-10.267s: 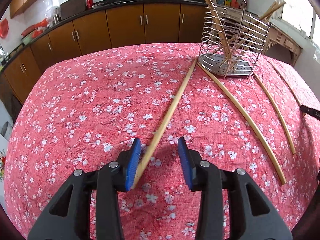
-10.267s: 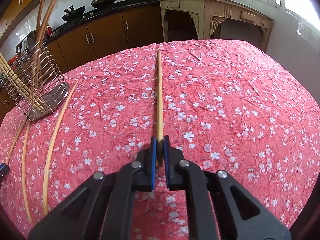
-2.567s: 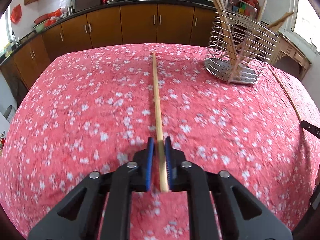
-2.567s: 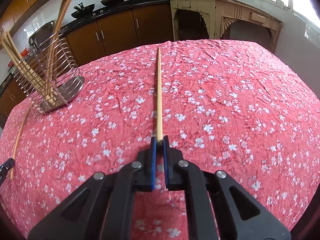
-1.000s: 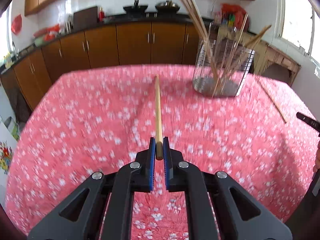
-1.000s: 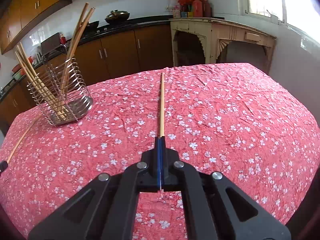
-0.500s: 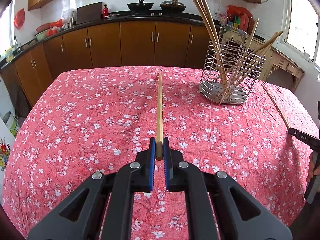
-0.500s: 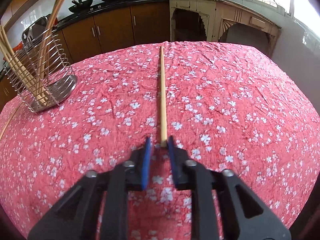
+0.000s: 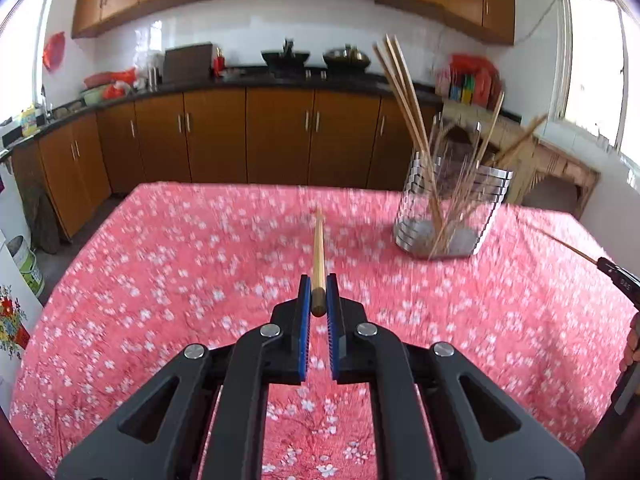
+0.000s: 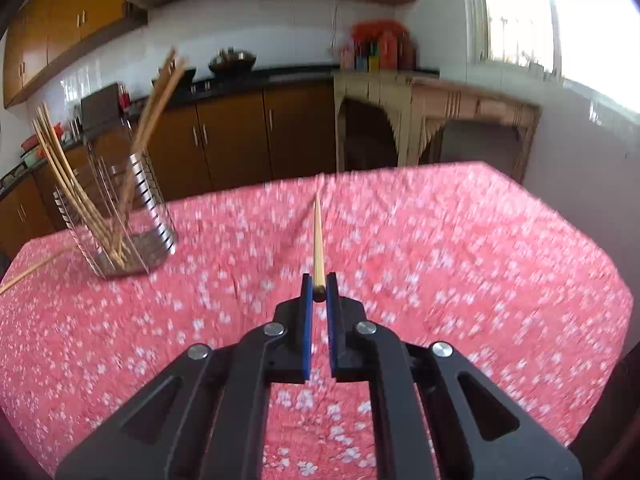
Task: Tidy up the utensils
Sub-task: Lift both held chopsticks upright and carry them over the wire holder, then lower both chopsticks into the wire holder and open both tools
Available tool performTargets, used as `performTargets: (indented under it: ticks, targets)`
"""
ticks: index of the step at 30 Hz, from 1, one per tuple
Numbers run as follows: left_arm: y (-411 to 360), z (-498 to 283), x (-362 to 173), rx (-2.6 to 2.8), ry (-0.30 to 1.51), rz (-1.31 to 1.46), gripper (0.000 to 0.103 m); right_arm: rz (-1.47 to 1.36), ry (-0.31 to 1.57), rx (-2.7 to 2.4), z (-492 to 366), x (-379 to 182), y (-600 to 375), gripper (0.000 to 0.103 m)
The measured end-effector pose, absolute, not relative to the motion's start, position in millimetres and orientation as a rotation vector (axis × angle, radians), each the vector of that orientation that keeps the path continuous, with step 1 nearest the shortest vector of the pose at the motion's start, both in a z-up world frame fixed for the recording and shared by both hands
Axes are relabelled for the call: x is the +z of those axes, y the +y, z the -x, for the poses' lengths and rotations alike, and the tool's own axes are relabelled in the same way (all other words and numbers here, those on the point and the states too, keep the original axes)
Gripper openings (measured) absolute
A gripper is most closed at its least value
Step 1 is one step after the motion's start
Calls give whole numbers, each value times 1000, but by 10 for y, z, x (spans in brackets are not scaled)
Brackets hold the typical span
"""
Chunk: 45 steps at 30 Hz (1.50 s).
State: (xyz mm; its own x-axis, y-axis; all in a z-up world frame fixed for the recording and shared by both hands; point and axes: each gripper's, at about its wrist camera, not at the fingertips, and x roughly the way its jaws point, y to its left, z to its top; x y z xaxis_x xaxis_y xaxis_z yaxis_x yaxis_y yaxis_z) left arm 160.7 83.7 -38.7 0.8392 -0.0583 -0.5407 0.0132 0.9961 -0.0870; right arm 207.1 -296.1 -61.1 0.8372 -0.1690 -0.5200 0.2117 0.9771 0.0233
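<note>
My left gripper (image 9: pixel 318 298) is shut on a long wooden chopstick (image 9: pixel 318 248) and holds it above the red flowered tablecloth (image 9: pixel 160 272), pointing ahead. My right gripper (image 10: pixel 318 294) is shut on another chopstick (image 10: pixel 318 240), also lifted and pointing forward. A wire utensil holder (image 9: pixel 448 212) with several chopsticks stands at the far right in the left wrist view and at the left in the right wrist view (image 10: pixel 120 220).
One loose chopstick (image 10: pixel 28 270) lies on the cloth beside the holder, also seen at the right edge in the left view (image 9: pixel 568 246). Brown kitchen cabinets (image 9: pixel 248 136) stand behind the table. A wooden side table (image 10: pixel 436 120) is at the back right.
Both grippers have lifted with their chopsticks and tilted up, so more of the kitchen shows. The right gripper, slightly open half a second ago, has shut on its chopstick.
</note>
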Motion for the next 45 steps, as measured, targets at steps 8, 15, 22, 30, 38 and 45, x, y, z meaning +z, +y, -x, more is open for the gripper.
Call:
performTargets:
  ticks: [8,15,22,30,38,45]
  targets:
    - [924,-1509,25,-16,419,121,7,-73,332,-168,-1922,86,-2917,7]
    - [957,-1562,331,-2,343,149,7,-92,239,-135,-1947,486,-2866,7]
    - [916,-1584,561,-1,280,144,7,-131,192,-98,-1957,795,-2868,7]
    - [811,-1531,647,-11,244,114,7,-180,213,-45,-1943,862,-2885,7]
    - [734,-1522,718,-21,226,103,7,-202,211,4,-1903,919,-2857,7]
    - [697,-1548,896,-54,219,129,7,-201,169,50,-1847,1184,-2786,7]
